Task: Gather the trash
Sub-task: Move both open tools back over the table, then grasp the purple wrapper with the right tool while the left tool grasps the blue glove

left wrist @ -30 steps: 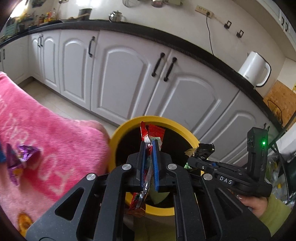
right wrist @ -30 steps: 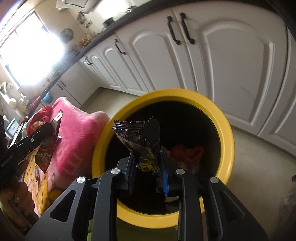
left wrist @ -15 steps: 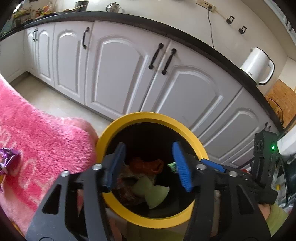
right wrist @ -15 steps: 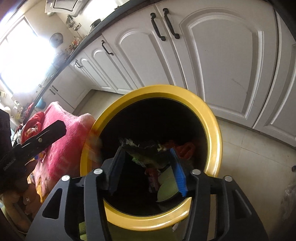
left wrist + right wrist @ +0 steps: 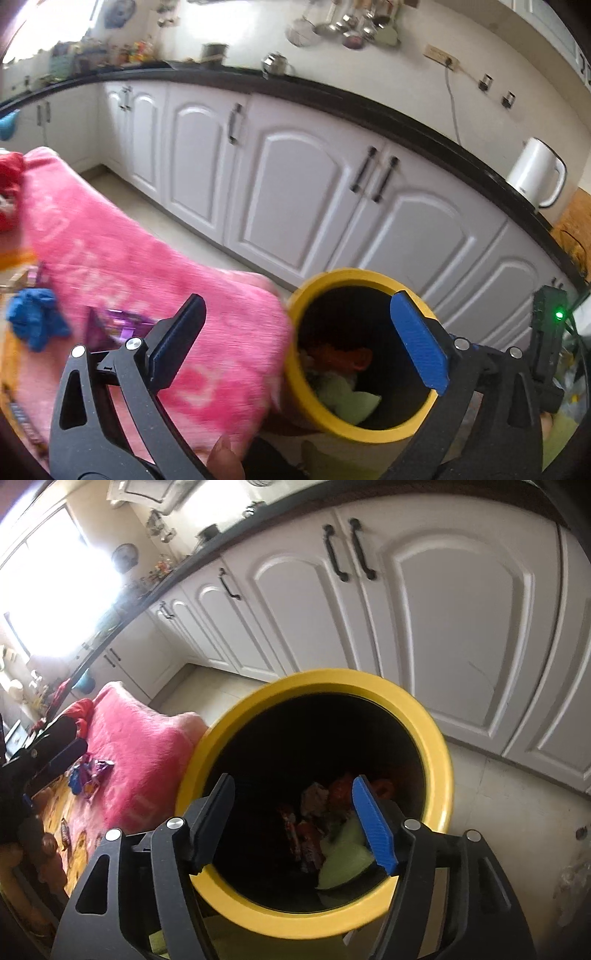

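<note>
Two grippers stand with their jaws apart and nothing between them; both sets of jaws have just been opening. The left gripper (image 5: 299,343) is spread as wide as it goes, its black finger over the pink fleece blanket (image 5: 122,258) and its blue-padded finger over the round yellow plastic bin with a black inside (image 5: 306,402). The right gripper (image 5: 295,823) hangs over the near rim of the bin (image 5: 439,764), its fingertips framing the dark mouth, with open space between the pads and none of the rim touched.

Inside the bin lies the collected trash (image 5: 314,830): red and dark snack wrappers, an orange scrap, and a pale green piece low against the near wall. The bin's left edge presses against the blanket's drooping corner; its far side faces white panelled cabinet doors (image 5: 303,203) across a strip of bare pale floor tiles (image 5: 509,805), which also open out to its right.

On the blanket, well clear of the bin, lie a crumpled purple foil wrapper (image 5: 118,325) and a crumpled blue piece (image 5: 35,325); a red cloth (image 5: 9,188) sits at the blanket's far end. A white electric kettle (image 5: 535,177) stands on the black counter edge.
</note>
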Available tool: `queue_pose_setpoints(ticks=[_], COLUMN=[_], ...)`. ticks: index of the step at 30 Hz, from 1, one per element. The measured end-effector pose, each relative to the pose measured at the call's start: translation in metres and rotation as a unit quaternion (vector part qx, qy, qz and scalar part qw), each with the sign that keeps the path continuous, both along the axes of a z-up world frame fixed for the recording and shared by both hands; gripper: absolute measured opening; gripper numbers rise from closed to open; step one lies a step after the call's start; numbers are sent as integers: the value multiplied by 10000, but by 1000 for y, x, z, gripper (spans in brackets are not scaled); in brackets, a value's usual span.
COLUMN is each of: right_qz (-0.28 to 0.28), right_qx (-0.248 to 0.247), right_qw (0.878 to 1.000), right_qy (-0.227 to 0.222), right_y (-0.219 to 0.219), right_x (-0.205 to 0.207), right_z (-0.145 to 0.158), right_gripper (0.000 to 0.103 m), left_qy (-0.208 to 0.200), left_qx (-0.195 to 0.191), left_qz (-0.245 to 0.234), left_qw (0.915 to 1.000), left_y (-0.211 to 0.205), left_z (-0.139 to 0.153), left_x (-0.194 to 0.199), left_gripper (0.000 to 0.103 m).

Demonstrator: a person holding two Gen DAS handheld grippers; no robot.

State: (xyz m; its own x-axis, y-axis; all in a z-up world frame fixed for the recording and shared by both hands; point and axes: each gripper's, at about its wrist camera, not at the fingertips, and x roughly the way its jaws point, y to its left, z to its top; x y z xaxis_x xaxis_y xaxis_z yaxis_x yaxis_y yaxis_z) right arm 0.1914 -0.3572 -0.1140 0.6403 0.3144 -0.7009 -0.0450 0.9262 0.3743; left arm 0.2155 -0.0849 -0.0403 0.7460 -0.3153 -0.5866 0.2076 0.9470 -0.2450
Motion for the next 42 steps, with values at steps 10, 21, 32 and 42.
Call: queue_pose_setpoints(ticks=[10, 21, 32, 42], right_qz=[493, 1161, 1842, 2266], right_qx=[-245, -429, -459, -483], right_qw=[9972, 9895, 9790, 9701], right_qy=[-499, -749, -743, -718], right_y=[49, 113, 188, 253], right_x=[-13, -12, -5, 15], right_z=[28, 52, 58, 59], right_gripper=[71, 72, 72, 72], left_qy=[-353, -350, -71, 308], left_qx=[131, 66, -167, -467], left_qz=[868, 1577, 2101, 2474], left_qw=[9955, 9868, 9775, 9673], left_y=[75, 140, 203, 260], left_z=[19, 22, 8, -7], left_x=[-24, -33, -35, -45], left_gripper=[92, 92, 92, 92])
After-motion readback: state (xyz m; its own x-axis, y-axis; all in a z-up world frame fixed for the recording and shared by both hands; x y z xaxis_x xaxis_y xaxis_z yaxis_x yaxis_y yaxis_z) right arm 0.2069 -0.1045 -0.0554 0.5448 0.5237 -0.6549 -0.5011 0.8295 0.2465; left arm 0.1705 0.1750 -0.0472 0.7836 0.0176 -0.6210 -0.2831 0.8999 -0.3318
